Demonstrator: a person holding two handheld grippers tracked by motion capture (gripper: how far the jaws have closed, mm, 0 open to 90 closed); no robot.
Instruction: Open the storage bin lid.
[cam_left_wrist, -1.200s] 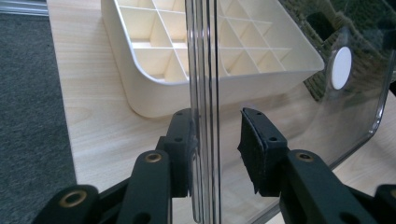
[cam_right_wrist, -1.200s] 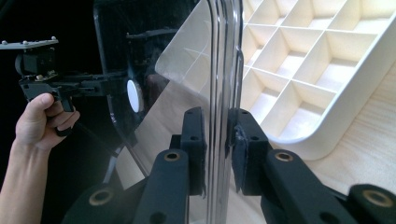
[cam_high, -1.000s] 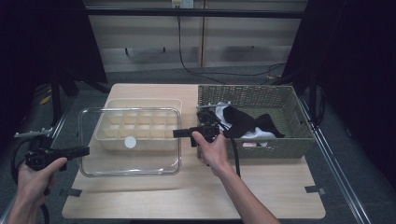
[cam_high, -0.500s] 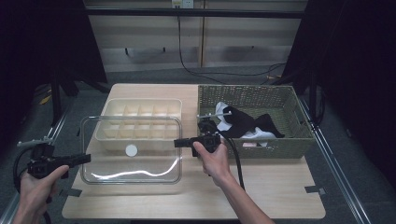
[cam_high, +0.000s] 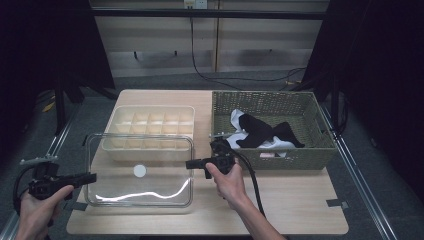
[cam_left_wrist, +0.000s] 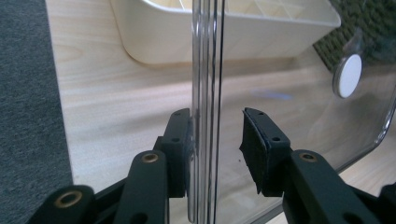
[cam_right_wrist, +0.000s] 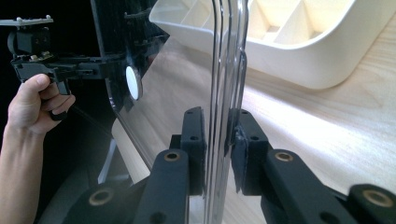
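Near the lower left of the high view, a clear lid is seen held level over the wooden surface, its far edge overlapping a cream tray with many compartments. A white round knob sits at the lid's middle. At the frame's lower left, the left gripper is held in a hand and meets the lid's left edge. At the centre, the right gripper is held at the lid's right edge, its cable trailing down along the forearm. A woven basket stands at the right of centre, with black and white socks lying in it.

Across the middle of the left gripper view, the lid's rim is seen edge-on between the jaws of the left gripper. One jaw lies against the rim; the other stands a little apart, so the gripper is narrow but not pressed shut on the lid. The knob shows at the right, the tray at the top.

Down the middle of the right gripper view, the rim is clamped between both pads of the right gripper. At the upper left, the left gripper is seen at the lid's far edge, with the knob beside it. The tray fills the upper right.
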